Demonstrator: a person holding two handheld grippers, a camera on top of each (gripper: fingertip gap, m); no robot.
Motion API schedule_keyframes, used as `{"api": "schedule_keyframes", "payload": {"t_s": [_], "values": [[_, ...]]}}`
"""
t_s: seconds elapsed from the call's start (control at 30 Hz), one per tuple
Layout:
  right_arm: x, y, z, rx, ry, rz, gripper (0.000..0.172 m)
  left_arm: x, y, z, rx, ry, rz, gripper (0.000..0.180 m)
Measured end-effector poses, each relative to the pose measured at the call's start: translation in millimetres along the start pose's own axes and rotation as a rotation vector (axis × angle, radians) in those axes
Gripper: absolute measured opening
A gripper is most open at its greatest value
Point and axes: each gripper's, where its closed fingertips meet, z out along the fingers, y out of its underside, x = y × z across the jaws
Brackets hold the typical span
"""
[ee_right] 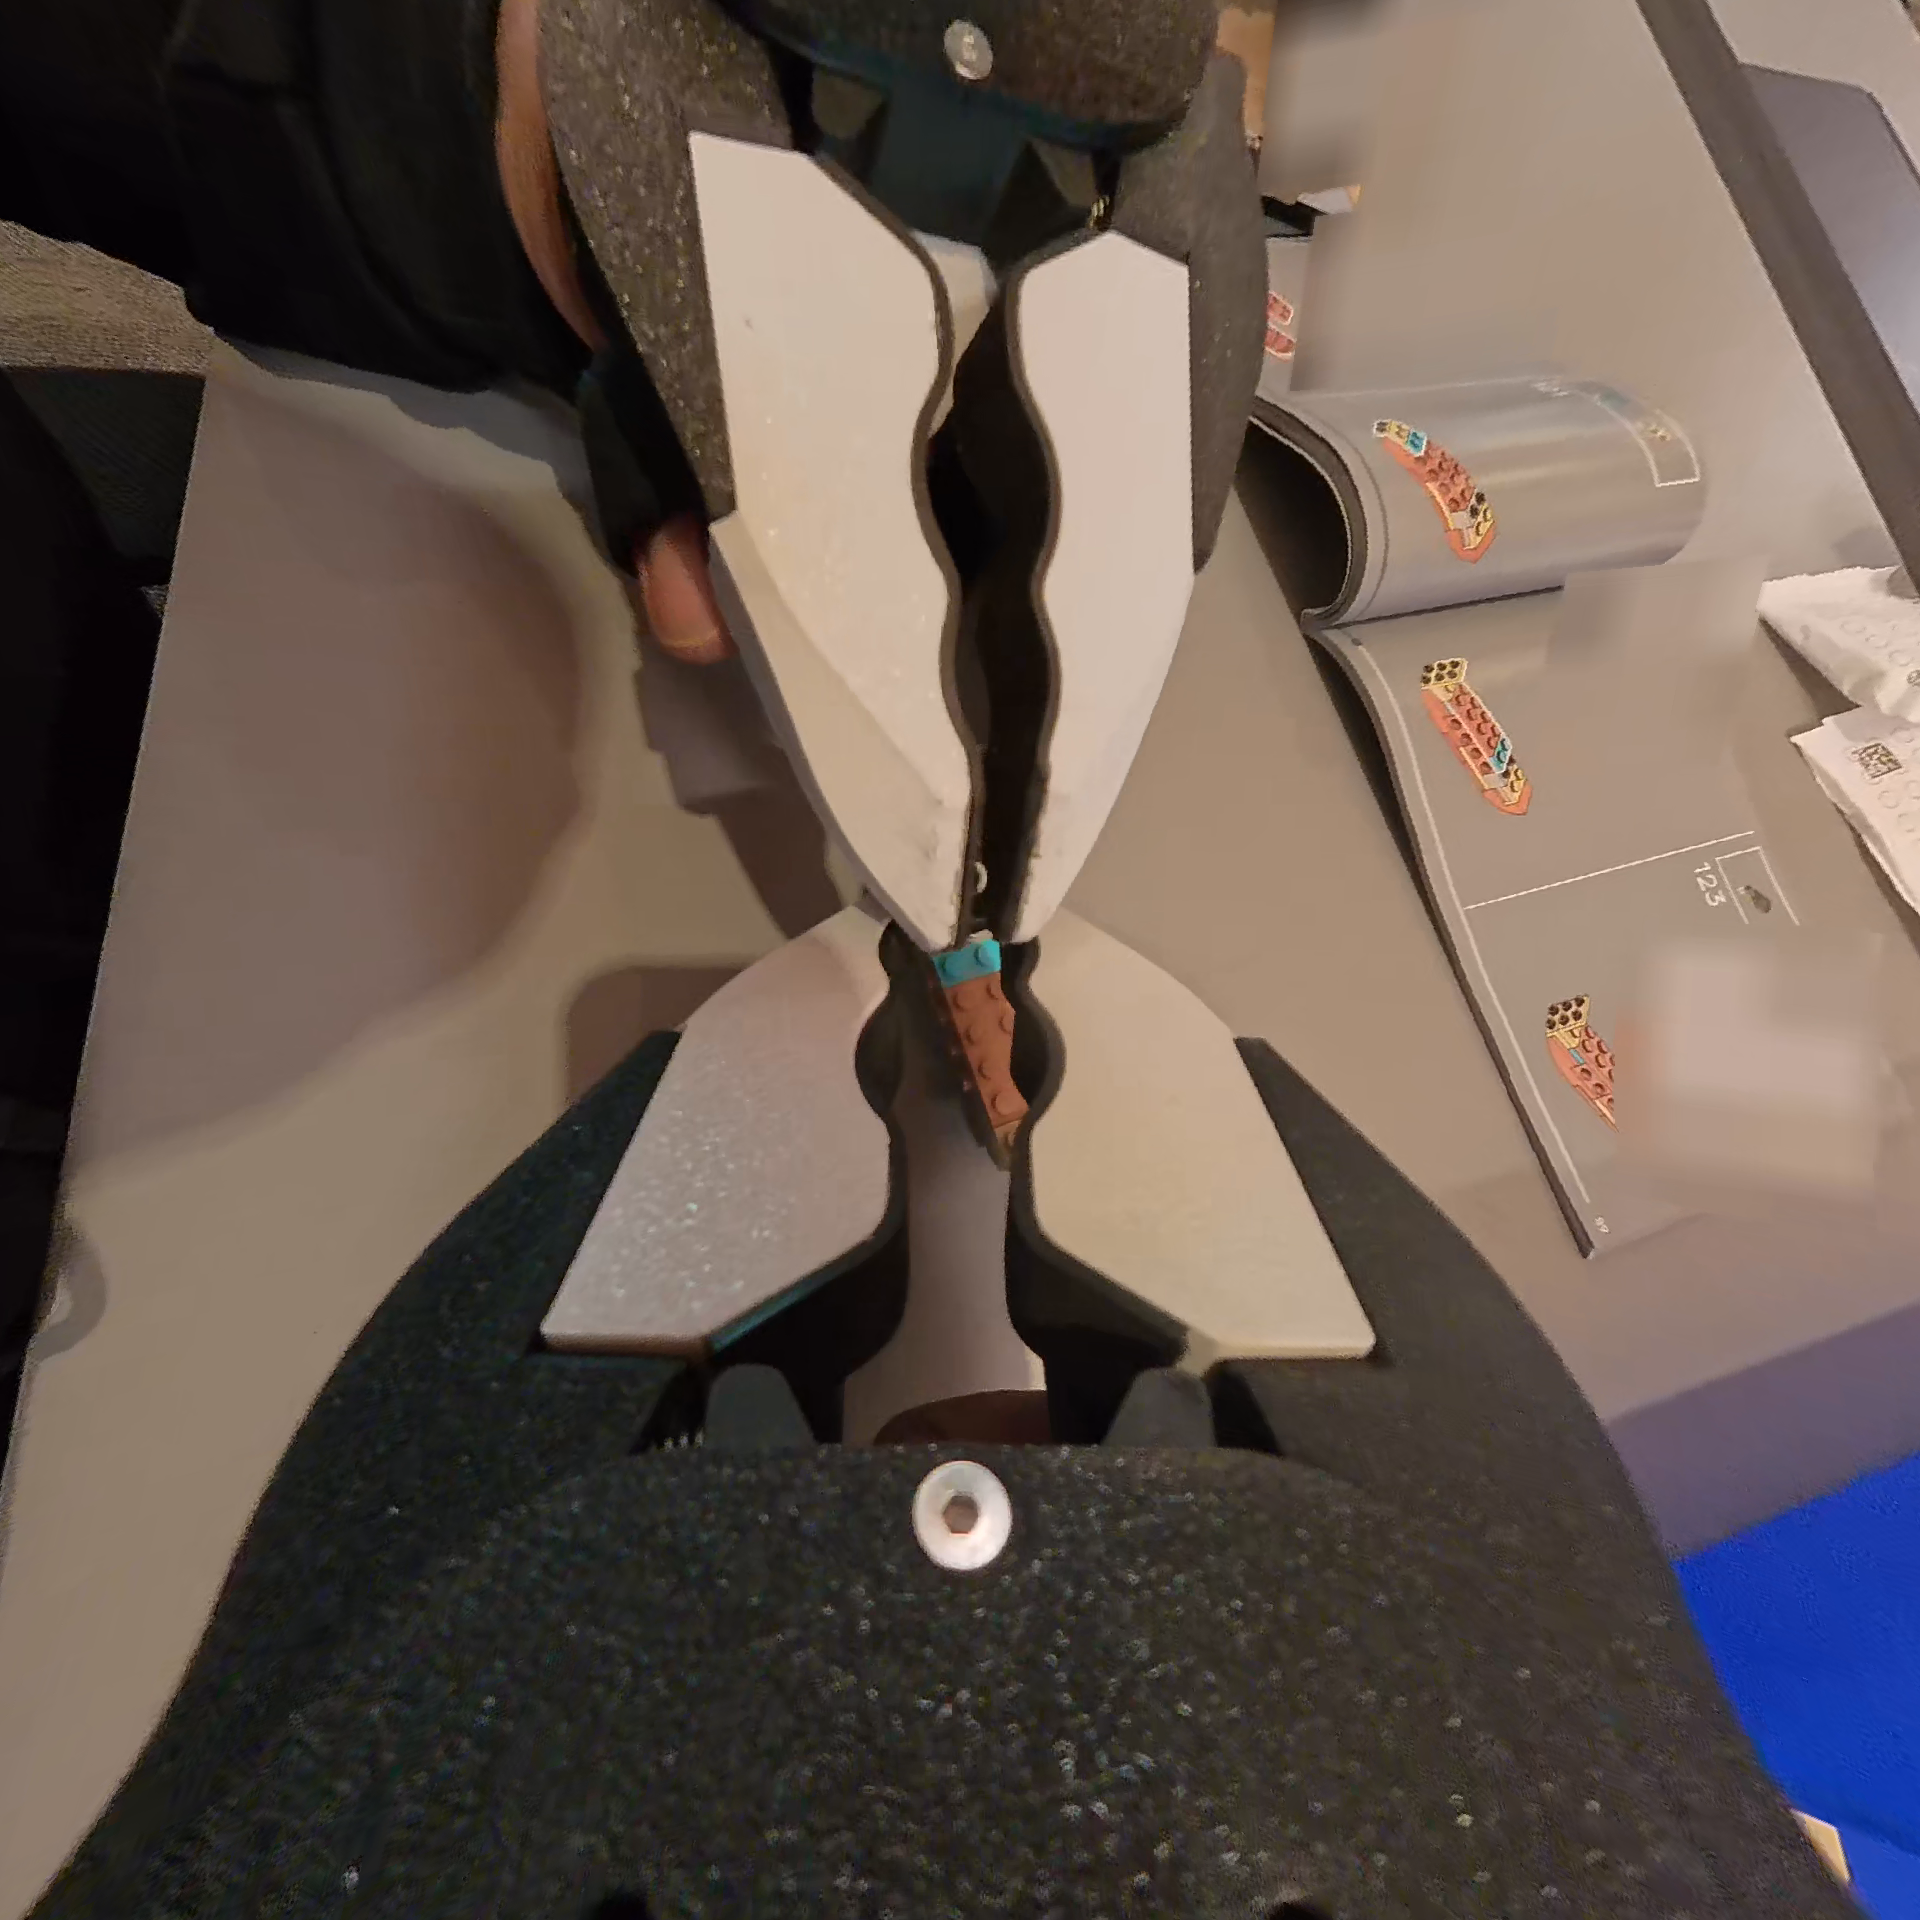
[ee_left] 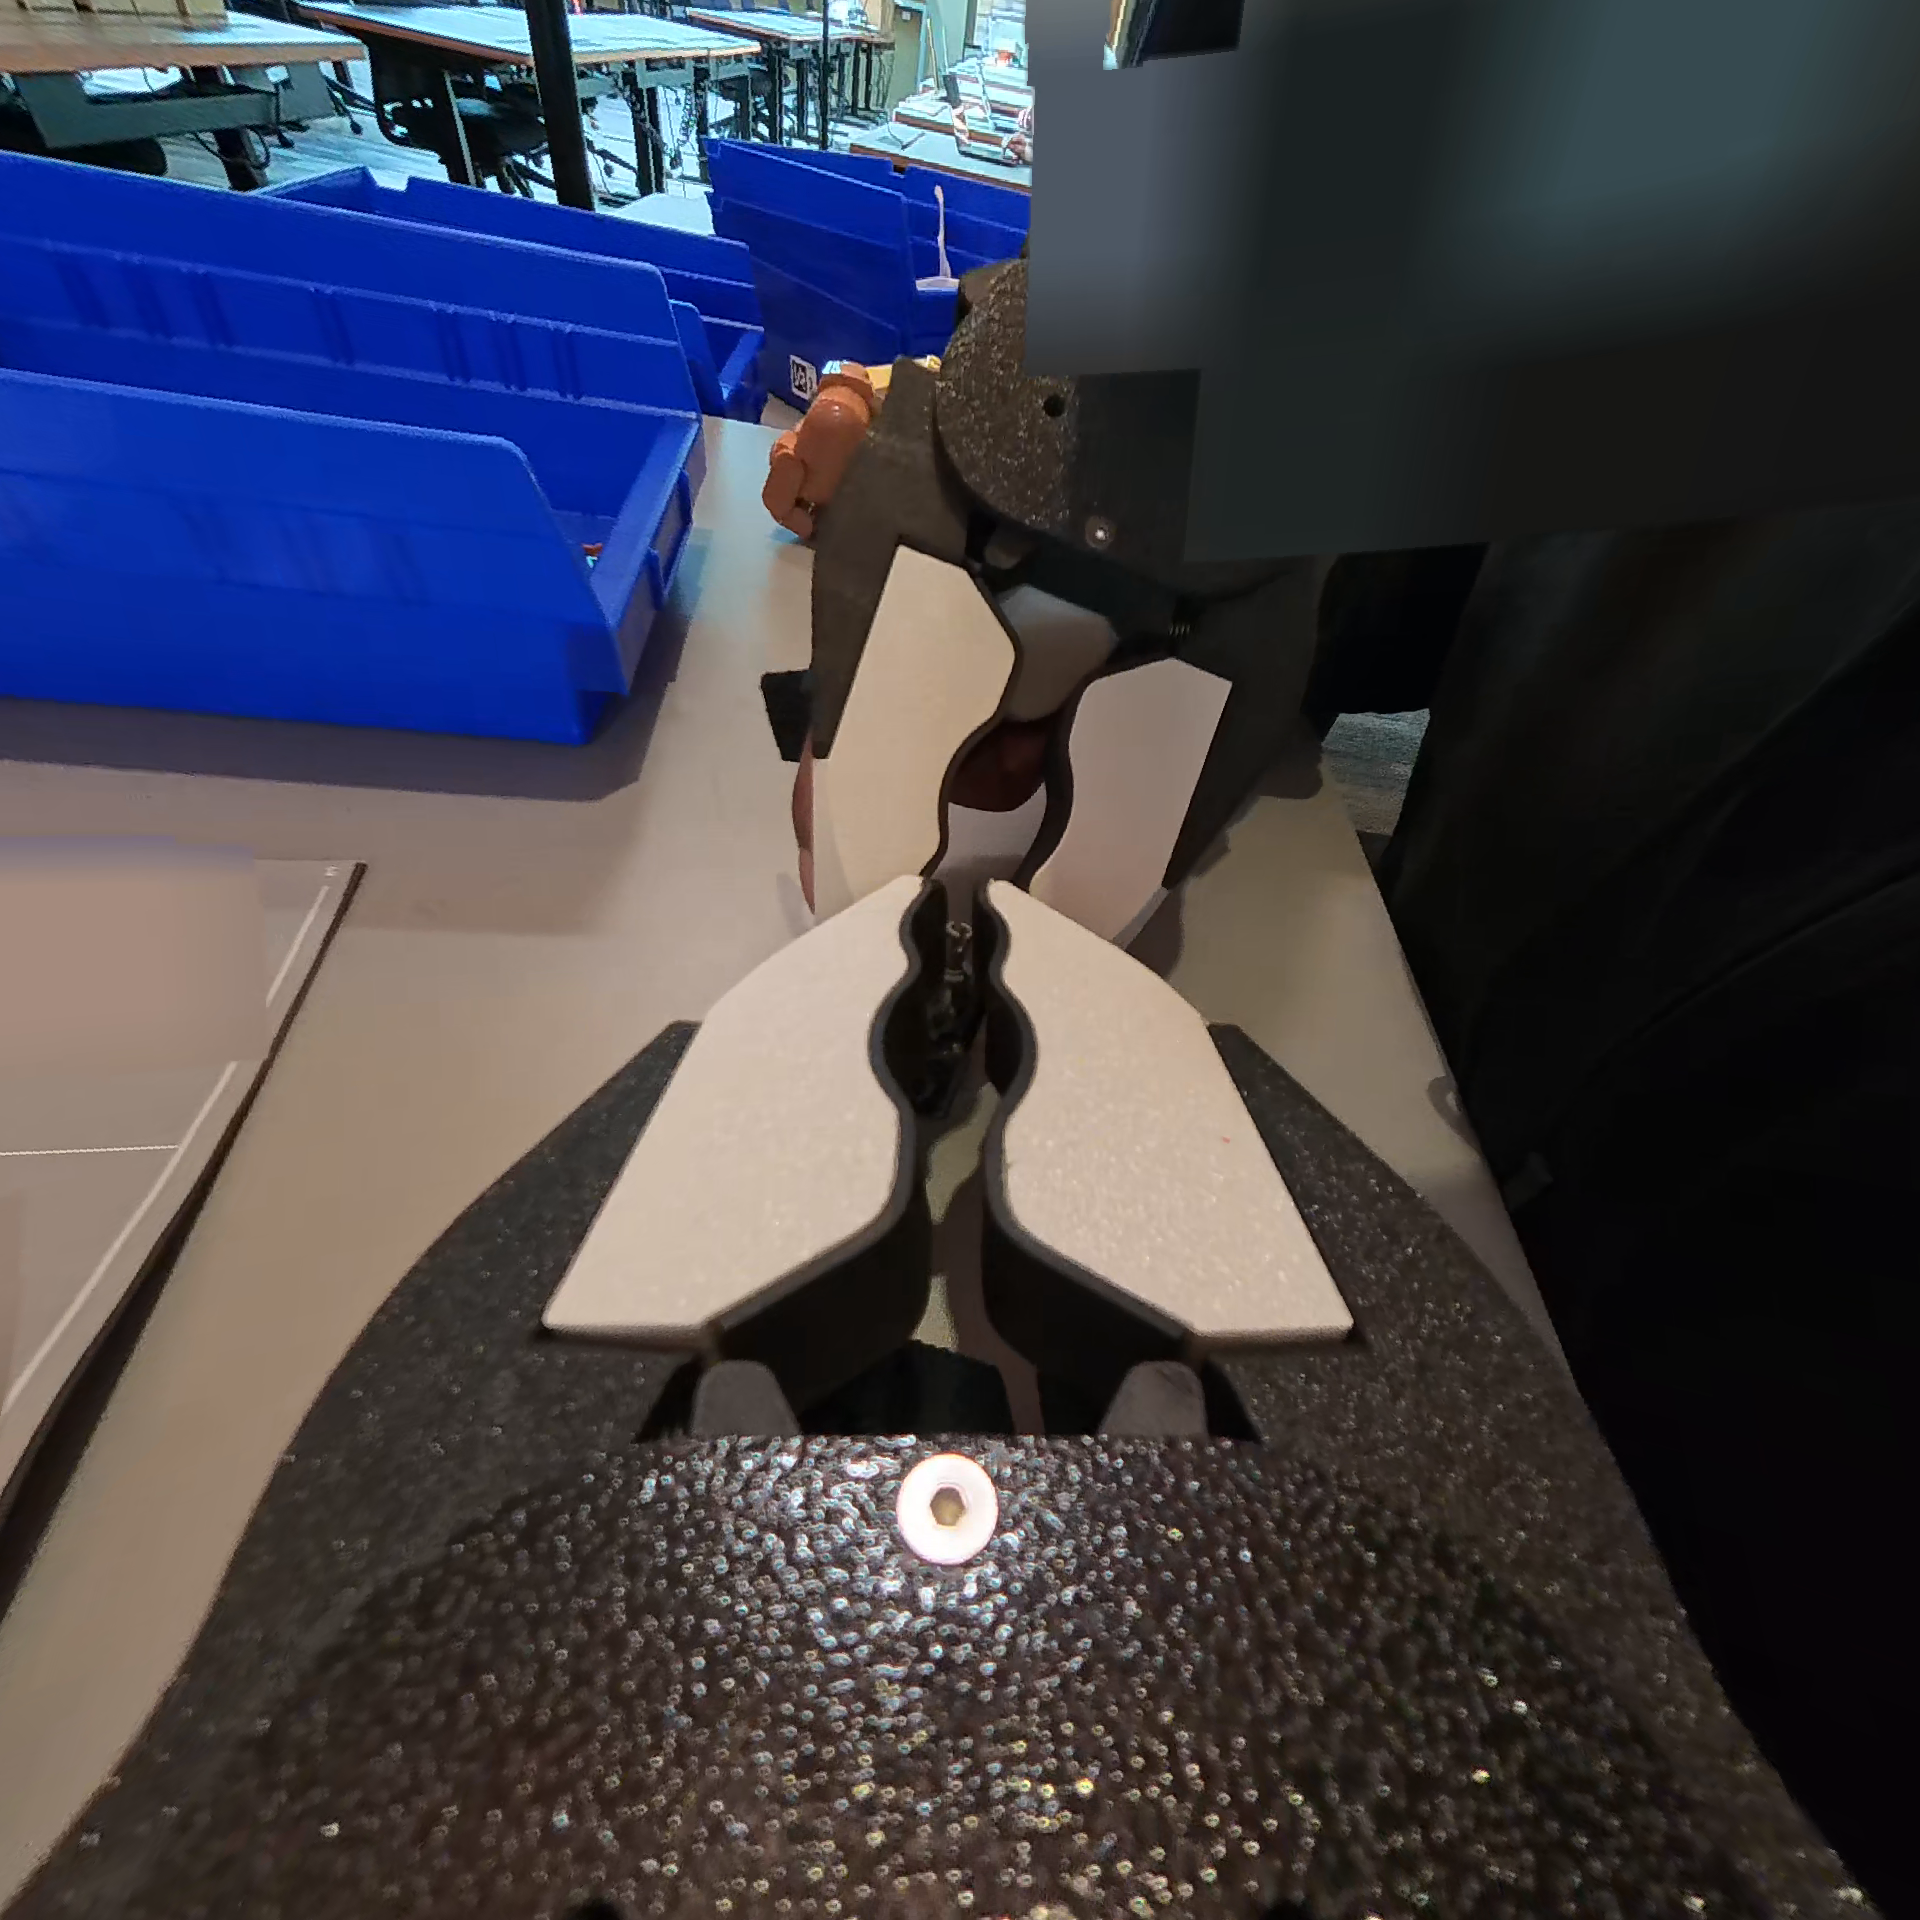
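- The brown studded brick piece [ee_right: 982, 1049], with a turquoise end, is clamped between the right gripper [ee_right: 971, 987] fingers, above the grey table [ee_right: 343, 831].
- A small dark part [ee_left: 954, 971] is pinched by the nearly closed left gripper [ee_left: 956, 904], tip to tip with the right one.

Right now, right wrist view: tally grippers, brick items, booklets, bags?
Grippers: 2, left gripper and right gripper
Brown-teal build: 1
Small part in left gripper: 1
Booklet: 1
White bags: 2
Total: 7
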Motion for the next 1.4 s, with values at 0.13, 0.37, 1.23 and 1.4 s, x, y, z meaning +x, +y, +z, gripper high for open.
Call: {"api": "schedule_keyframes", "payload": {"t_s": [0.13,0.37,1.23,1.4], "values": [[1.9,-1.4,0.0,0.013,0.021,-0.015,0.015,0.0,-0.9,0.3,0.015,0.010,-0.013,0.004],[10.3,-9.3,-4.5,0.076,0.081,-0.032,0.015,-1.2,-10.1,-3.0,0.098,0.035,-0.059,0.003],[16.8,-15.0,-10.3,0.160,0.109,0.002,0.006,-14.9,-24.2,-25.5,0.217,-0.007,-0.079,0.007],[19.1,-14.1,-10.2,0.158,0.129,-0.012,0.006,-20.8,-25.1,-32.0,0.238,-0.018,-0.122,0.010]]}}
